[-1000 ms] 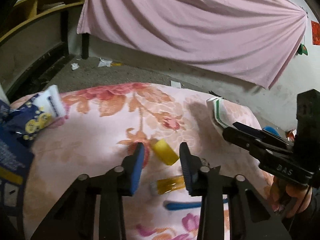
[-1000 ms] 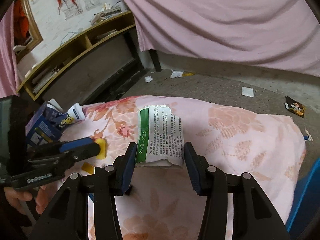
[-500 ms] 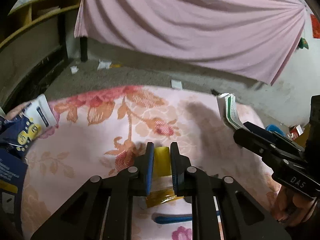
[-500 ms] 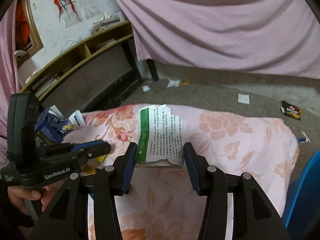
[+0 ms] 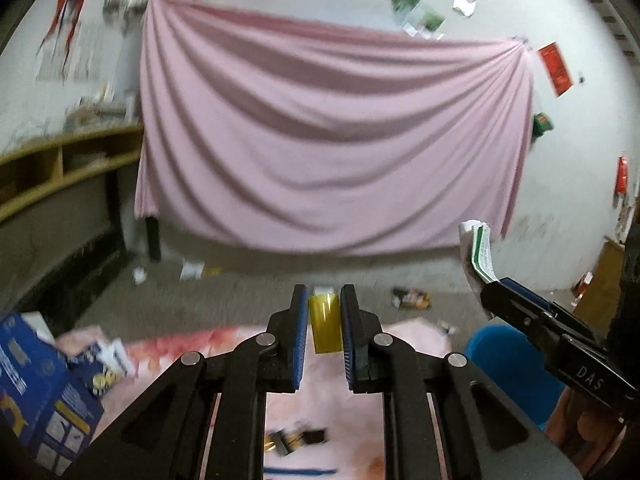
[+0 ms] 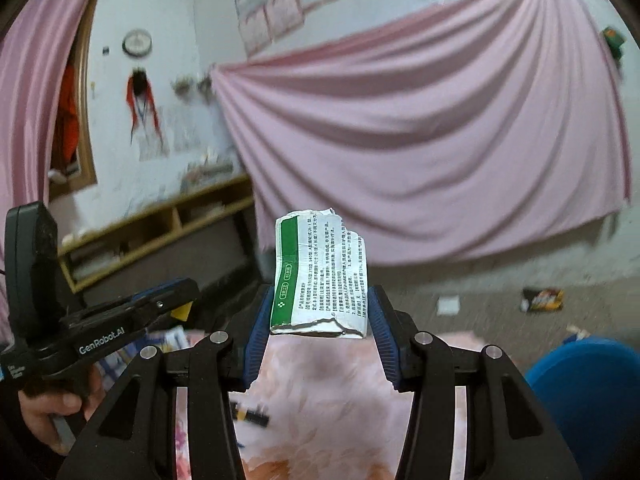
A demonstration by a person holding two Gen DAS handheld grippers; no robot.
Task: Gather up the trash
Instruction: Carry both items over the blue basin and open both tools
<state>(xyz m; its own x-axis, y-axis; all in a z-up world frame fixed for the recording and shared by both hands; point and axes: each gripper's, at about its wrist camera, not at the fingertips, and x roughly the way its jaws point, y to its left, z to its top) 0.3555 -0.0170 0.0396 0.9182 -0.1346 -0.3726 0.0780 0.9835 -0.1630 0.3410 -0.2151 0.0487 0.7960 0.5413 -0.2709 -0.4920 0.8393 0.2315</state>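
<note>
My left gripper (image 5: 324, 312) is shut on a small yellow tape roll (image 5: 326, 322) and holds it up in the air above the floral cloth (image 5: 320, 408). My right gripper (image 6: 318, 312) is shut on a torn white and green printed paper box (image 6: 320, 276), also raised. The right gripper with its box shows in the left wrist view (image 5: 478, 258); the left gripper shows in the right wrist view (image 6: 176, 296) at the left with a bit of yellow in it.
A blue bin (image 5: 516, 372) stands at the right, also in the right wrist view (image 6: 588, 392). Blue cartons (image 5: 40, 392) lie at the left of the cloth. Small dark items (image 5: 296, 438) and a blue stick (image 5: 300, 471) lie on the cloth. A pink curtain (image 5: 328, 148) and wooden shelves (image 5: 60, 168) stand behind.
My left gripper closed on the yellow tape roll and lifted it off the cloth. Both grippers rose and tilted up; the right one kept hold of the paper box.
</note>
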